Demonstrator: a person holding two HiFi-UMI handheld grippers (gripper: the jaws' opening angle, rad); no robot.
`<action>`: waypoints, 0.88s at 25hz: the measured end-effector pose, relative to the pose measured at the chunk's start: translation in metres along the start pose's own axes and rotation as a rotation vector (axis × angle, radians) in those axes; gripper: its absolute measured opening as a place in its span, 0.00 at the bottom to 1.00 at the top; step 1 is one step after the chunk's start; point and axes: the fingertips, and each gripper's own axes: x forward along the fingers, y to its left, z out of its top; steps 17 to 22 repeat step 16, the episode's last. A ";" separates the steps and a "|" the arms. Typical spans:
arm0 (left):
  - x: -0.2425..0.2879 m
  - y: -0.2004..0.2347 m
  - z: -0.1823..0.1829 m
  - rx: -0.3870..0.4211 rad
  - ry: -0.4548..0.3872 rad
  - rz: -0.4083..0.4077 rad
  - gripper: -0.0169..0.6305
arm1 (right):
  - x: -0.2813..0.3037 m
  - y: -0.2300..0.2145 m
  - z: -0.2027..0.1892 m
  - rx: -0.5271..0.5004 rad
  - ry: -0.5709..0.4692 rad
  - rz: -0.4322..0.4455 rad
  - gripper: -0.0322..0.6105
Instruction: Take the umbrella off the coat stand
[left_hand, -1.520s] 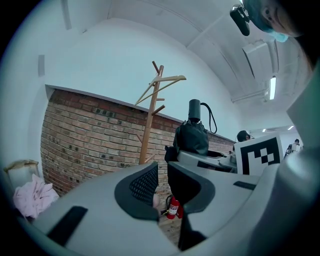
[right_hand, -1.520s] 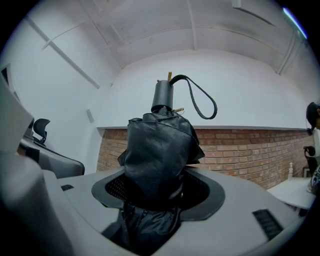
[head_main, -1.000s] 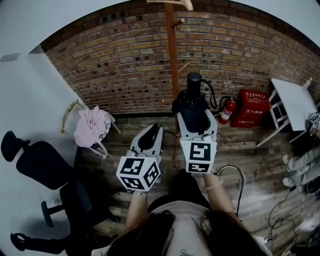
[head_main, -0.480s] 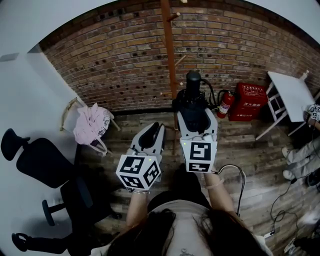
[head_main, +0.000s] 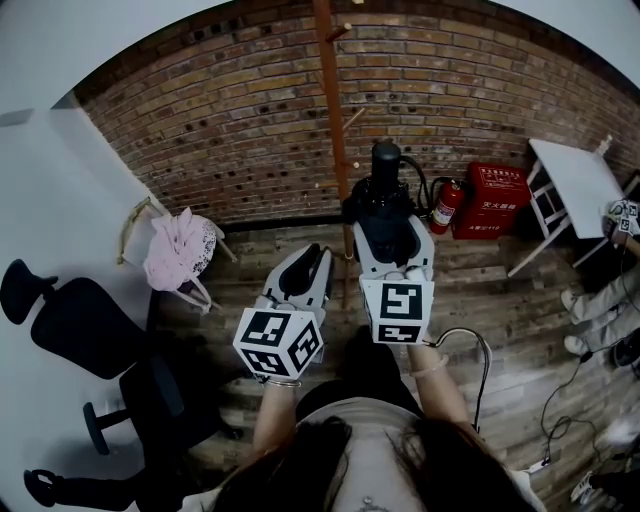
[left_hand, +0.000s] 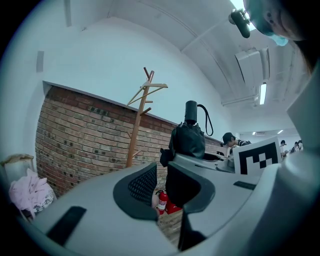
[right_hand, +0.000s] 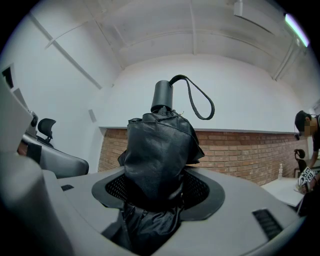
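A black folded umbrella stands upright between the jaws of my right gripper, which is shut on its fabric body. In the right gripper view the umbrella fills the jaws, its handle and strap loop on top. It hangs free, just right of the wooden coat stand. My left gripper is beside it, lower left. Its jaws stand a narrow gap apart with nothing between them. The left gripper view also shows the stand and the umbrella.
A brick wall runs behind the stand. A fire extinguisher and a red box sit at its foot. A wooden chair with a pink cloth and a black office chair stand left. A white table and floor cables lie right.
The coat stand has slid leftwards in the head view, away from the umbrella, and its top hanger has left the frame. The right gripper's hold is unchanged.
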 end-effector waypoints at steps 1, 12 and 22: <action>0.001 0.000 0.001 0.000 -0.001 0.000 0.12 | 0.000 -0.001 0.001 0.002 -0.001 0.000 0.53; 0.013 -0.006 0.001 0.001 0.000 -0.014 0.12 | 0.000 -0.013 0.002 0.009 -0.006 -0.007 0.53; 0.015 -0.008 0.000 -0.012 -0.002 -0.022 0.12 | -0.001 -0.014 0.001 0.015 -0.005 -0.005 0.53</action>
